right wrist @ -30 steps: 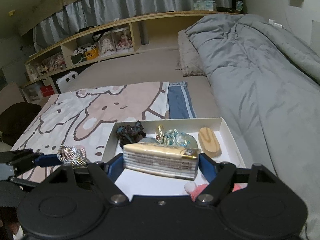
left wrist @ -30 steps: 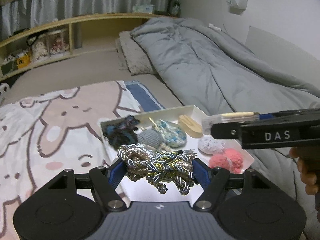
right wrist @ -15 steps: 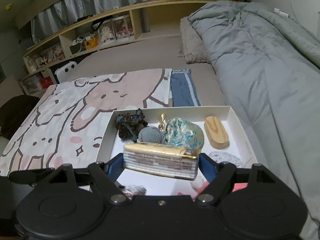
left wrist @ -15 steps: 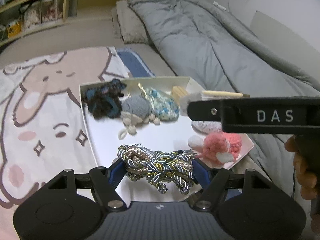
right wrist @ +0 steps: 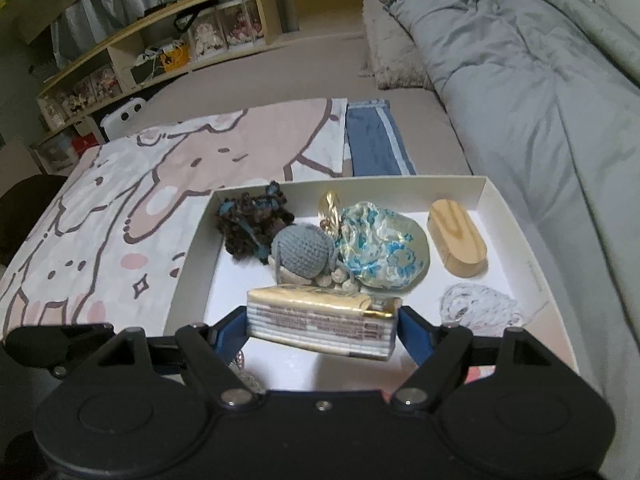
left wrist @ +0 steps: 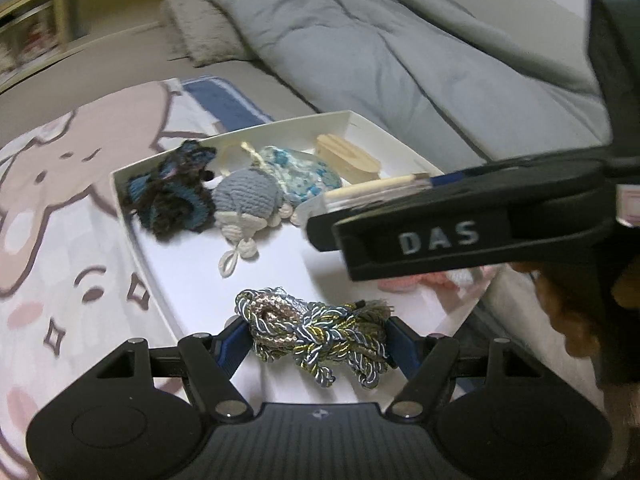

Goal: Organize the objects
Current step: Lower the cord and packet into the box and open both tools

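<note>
My left gripper (left wrist: 318, 338) is shut on a bundle of gold, silver and blue twisted cord (left wrist: 316, 338), held low over the near part of a white tray (left wrist: 280, 126). My right gripper (right wrist: 322, 326) is shut on a gold-topped packet (right wrist: 322, 322), held above the same tray (right wrist: 492, 200). The right gripper's side marked DAS (left wrist: 460, 232) crosses the left wrist view. The tray holds a dark knitted piece (right wrist: 252, 226), a grey crochet toy (right wrist: 302, 252), a blue floral pouch (right wrist: 380, 252), a wooden block (right wrist: 456, 238) and a white speckled piece (right wrist: 476, 308).
The tray lies on a bed with a cartoon-print blanket (right wrist: 120, 200). A blue folded cloth (right wrist: 374, 140) lies behind the tray. A grey duvet (right wrist: 520, 80) fills the right side. Wooden shelves (right wrist: 160, 52) with boxes run along the back. A pink knitted piece (left wrist: 420, 282) shows under the right gripper.
Both grippers have moved forward and down over the tray, each with its object still held. The right gripper now crosses closer in front of the left camera.
</note>
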A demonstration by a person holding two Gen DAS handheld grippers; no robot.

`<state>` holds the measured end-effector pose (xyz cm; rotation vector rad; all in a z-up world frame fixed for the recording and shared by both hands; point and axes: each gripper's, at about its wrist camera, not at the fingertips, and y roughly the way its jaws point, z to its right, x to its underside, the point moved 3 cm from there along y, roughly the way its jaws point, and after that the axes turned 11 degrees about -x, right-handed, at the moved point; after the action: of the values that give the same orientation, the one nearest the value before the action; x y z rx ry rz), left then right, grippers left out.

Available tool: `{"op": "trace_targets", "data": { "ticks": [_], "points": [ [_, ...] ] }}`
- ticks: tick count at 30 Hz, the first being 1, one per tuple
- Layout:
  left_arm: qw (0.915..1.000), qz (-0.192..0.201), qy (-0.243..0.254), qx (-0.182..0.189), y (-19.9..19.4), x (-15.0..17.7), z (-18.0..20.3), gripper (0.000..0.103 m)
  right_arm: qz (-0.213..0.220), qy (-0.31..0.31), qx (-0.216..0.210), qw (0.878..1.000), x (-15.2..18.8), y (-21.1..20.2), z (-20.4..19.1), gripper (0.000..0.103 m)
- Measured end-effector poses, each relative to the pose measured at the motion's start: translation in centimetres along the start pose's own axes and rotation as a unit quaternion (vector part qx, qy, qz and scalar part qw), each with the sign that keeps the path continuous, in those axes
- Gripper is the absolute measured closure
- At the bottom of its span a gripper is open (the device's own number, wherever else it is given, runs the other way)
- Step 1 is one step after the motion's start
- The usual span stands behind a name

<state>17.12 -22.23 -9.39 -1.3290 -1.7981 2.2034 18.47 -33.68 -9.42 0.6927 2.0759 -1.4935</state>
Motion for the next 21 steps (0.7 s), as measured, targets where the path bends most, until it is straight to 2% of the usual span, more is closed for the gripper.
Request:
{"op": "trace_targets", "data": {
  "ticks": [6,9,12,14,15,17,21],
  "points": [
    [0.9947,-0.017,0.099,0.022,1.1,-0.4,-0.7,0.03,-0.007,0.018,0.006,1.0,0.2,2.0,1.0,0.023],
    [0.9913,-0.025,0.128,0.017,1.7,-0.4,-1.1,0.03,-0.005,0.026,0.005,1.0,0.2,2.6,1.3,0.023],
    [0.9899,-0.028,0.139,0.01,2.2,-0.4,-1.4,0.026,-0.009,0.029,0.005,1.0,0.3,3.2,1.3,0.023],
    [0.9907,-0.025,0.134,0.004,2.3,-0.4,-1.6,0.015,-0.016,0.035,0.006,0.999,0.5,3.4,1.3,0.022],
    [0.9914,-0.021,0.129,0.001,2.1,-0.5,-1.7,0.01,-0.024,0.043,0.005,0.999,0.6,3.4,1.3,0.018],
    [0.9923,-0.018,0.123,0.001,2.0,-0.5,-1.8,0.009,-0.036,0.062,-0.005,0.997,0.7,3.2,1.5,0.011],
    [0.994,-0.015,0.108,-0.001,1.6,-0.6,-1.9,0.009,-0.027,0.07,-0.011,0.997,0.5,1.9,1.3,0.012]
  ]
}}
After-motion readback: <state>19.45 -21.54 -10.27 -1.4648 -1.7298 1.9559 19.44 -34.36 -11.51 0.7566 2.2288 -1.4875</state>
